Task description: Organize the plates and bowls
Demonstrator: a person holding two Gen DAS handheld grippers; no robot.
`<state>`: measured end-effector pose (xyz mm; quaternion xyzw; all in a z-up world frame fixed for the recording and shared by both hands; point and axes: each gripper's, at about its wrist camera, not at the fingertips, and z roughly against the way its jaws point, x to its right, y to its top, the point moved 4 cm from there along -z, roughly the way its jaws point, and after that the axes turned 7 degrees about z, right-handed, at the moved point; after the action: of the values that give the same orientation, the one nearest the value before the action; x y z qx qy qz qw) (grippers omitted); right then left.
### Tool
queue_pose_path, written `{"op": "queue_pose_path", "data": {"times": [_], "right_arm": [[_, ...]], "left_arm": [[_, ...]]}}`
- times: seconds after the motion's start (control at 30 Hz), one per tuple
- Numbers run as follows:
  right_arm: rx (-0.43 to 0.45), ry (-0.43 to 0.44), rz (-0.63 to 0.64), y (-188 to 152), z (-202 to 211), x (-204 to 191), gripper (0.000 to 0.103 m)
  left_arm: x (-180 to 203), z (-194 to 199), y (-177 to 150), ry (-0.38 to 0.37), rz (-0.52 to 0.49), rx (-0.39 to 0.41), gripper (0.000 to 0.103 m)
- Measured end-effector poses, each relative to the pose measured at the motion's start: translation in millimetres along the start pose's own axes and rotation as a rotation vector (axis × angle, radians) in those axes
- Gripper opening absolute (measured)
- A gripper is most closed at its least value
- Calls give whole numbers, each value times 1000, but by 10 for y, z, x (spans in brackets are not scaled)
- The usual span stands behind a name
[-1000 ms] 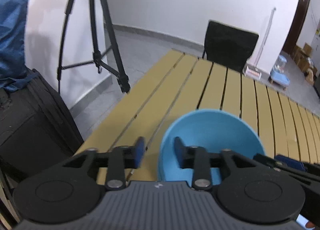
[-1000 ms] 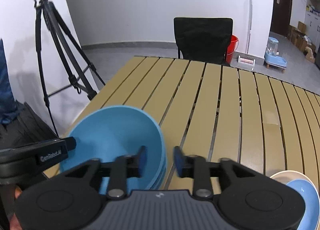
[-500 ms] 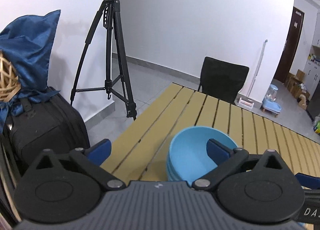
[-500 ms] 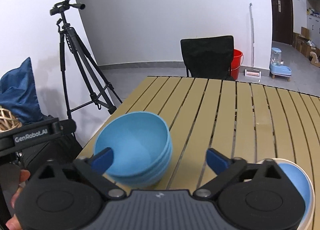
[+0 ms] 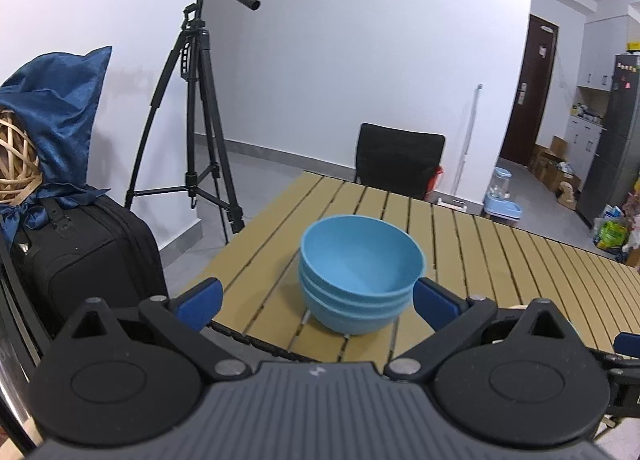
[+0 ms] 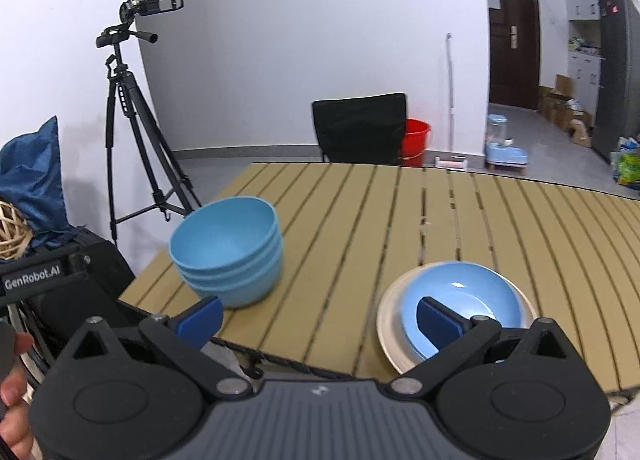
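A stack of three blue bowls [image 5: 360, 284] stands near the front left corner of the slatted wooden table [image 5: 500, 260]; it also shows in the right wrist view [image 6: 230, 250]. A blue plate [image 6: 460, 304] lies on a cream plate [image 6: 386, 320] at the front right. My left gripper [image 5: 318, 302] is open and empty, held back from the bowls. My right gripper [image 6: 320, 318] is open and empty, above the table's front edge between the bowls and the plates.
A black chair [image 6: 360, 128] stands at the table's far side, with a red bucket [image 6: 416, 136] behind it. A camera tripod [image 5: 200, 120] and a black suitcase [image 5: 80, 252] with a blue cloth stand left of the table.
Both grippers opened off the rim of the blue bowl stack and pulled back and up. The bowls now stand alone on the table.
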<state>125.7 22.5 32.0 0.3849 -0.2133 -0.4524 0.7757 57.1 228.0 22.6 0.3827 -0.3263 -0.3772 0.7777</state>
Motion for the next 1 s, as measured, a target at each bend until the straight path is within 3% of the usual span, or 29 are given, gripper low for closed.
{"op": "queue_pose_path", "data": {"times": [0.4, 1.0], "right_arm": [[32, -66, -1, -298, 399, -27, 103], [47, -97, -10, -309, 409, -54, 103]], "left_arm": [[-89, 209, -123, -33, -7, 15, 103], [-184, 208, -246, -52, 0, 10, 103]]}}
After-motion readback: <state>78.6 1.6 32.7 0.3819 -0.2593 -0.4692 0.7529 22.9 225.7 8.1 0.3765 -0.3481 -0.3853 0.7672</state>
